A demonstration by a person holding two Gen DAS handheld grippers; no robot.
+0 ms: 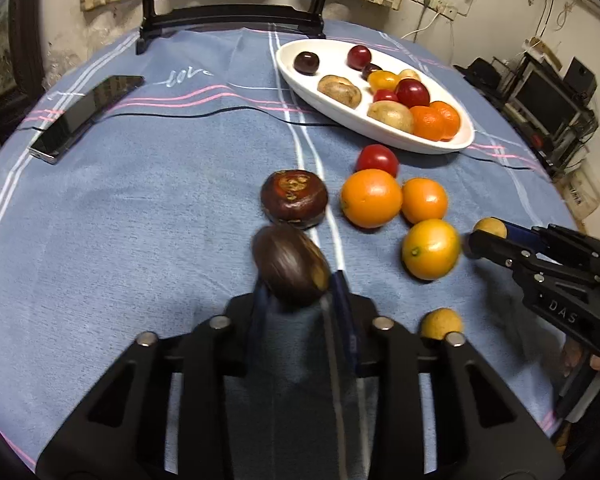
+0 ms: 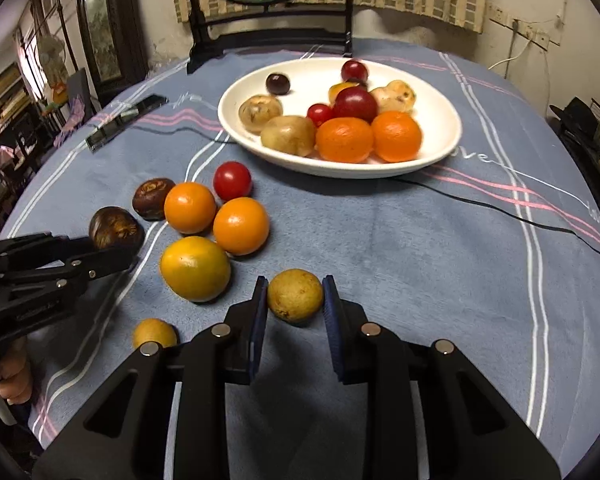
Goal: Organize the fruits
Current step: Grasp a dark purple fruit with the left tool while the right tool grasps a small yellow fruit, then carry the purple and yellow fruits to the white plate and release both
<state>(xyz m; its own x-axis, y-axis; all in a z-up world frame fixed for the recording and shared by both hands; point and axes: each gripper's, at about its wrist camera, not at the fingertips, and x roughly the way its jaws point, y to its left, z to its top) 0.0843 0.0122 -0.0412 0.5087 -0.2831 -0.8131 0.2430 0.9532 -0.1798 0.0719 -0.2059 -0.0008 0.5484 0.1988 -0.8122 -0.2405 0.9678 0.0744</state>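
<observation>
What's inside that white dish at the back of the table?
The white dish holds two oranges, two brownish kiwi-like fruits, dark red plums, a small red tomato and pale yellowish fruits. Anything behind that pile is hidden.

Home, clothed dining table [image 2: 380, 240], fruit plate [image 2: 440, 148]

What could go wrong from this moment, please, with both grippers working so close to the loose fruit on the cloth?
1. The left gripper pinches the dark round fruit only at the tips of its fingers, and the fruit looks blurred; it could slip out and roll.
2. The right gripper brackets the small yellow-brown fruit with a gap on the right side; closing off-centre could squirt it toward the yellow-orange citrus.
</observation>
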